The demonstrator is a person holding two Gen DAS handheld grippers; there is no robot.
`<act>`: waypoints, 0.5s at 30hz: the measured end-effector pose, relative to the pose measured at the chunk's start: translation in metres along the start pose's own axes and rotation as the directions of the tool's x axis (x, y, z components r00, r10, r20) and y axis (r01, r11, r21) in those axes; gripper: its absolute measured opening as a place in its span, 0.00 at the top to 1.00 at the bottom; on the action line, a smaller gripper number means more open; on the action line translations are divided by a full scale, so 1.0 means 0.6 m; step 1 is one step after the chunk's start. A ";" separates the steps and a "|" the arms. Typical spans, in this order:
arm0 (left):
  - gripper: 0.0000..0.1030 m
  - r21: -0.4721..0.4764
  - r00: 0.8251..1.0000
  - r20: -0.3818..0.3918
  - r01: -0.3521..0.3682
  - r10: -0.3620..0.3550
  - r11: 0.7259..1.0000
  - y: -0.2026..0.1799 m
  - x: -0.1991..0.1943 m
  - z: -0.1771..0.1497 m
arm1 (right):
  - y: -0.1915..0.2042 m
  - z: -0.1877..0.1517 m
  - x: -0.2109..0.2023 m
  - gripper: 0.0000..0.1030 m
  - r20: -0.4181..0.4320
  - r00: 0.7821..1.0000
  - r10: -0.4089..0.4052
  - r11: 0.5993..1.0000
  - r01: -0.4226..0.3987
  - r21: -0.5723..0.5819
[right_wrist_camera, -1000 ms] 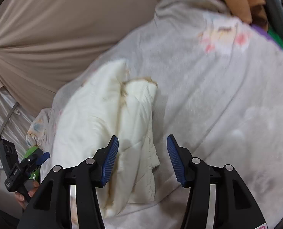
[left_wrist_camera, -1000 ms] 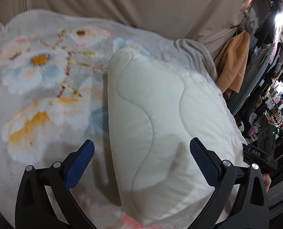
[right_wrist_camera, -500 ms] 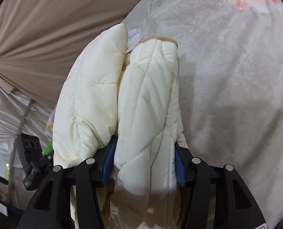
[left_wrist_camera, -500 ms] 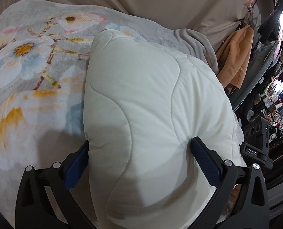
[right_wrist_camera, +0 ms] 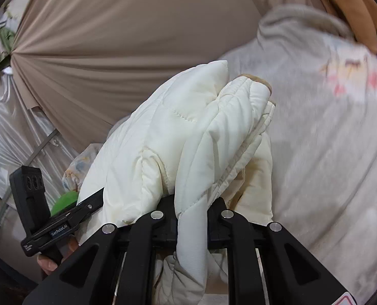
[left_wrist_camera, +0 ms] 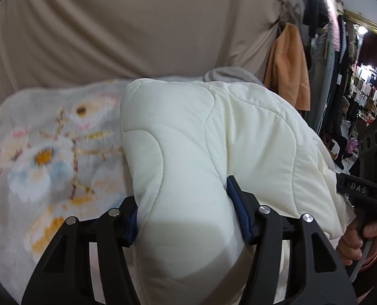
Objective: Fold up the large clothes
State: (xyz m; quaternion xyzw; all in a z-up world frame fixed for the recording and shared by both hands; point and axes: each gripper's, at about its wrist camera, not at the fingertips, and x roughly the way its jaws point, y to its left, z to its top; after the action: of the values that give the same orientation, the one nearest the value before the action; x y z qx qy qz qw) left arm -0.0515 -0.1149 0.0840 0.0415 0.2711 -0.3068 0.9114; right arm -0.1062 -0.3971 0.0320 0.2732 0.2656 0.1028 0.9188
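Observation:
A folded cream quilted jacket (left_wrist_camera: 214, 139) is held between both grippers above a floral blanket (left_wrist_camera: 48, 157). My left gripper (left_wrist_camera: 183, 218) is shut on one end of the folded bundle, its blue pads pressed into the padding. My right gripper (right_wrist_camera: 191, 218) is shut on the other end of the jacket (right_wrist_camera: 201, 127), where several layers stack and a tan collar lining shows at the top. The jacket looks lifted off the blanket. Each gripper shows at the edge of the other's view.
A beige curtain (left_wrist_camera: 137, 25) hangs behind the bed. The grey floral blanket (right_wrist_camera: 328, 139) spreads to the right. An orange garment (left_wrist_camera: 287, 68) hangs at the right, with shop racks and a seated person (left_wrist_camera: 341, 132) beyond.
Both grippers closed on the ends of the folded jacket and raised it off the blanket. The views now tilt up toward the curtain.

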 end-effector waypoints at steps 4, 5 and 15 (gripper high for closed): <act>0.45 0.054 0.995 0.096 0.005 -0.011 0.999 -0.012 -0.045 0.032 | 0.038 0.021 -0.051 0.87 0.109 0.994 -0.010 0.998 0.016 -0.055; 0.45 0.071 0.992 0.126 0.003 -0.012 0.997 -0.015 -0.058 0.041 | 0.041 0.024 -0.062 0.87 0.132 0.991 -0.010 0.998 0.019 -0.065; 0.45 0.136 0.931 0.365 -0.047 -0.006 0.990 0.017 -0.160 0.111 | 0.172 0.075 -0.122 0.87 0.341 0.940 0.024 0.972 0.058 -0.227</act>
State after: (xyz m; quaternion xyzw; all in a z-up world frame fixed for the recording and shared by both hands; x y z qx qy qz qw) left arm -0.0784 -0.0710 0.1894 0.0516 0.0741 -0.3181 0.9438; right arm -0.1474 -0.3562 0.1529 0.1748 0.0905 0.0762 0.9775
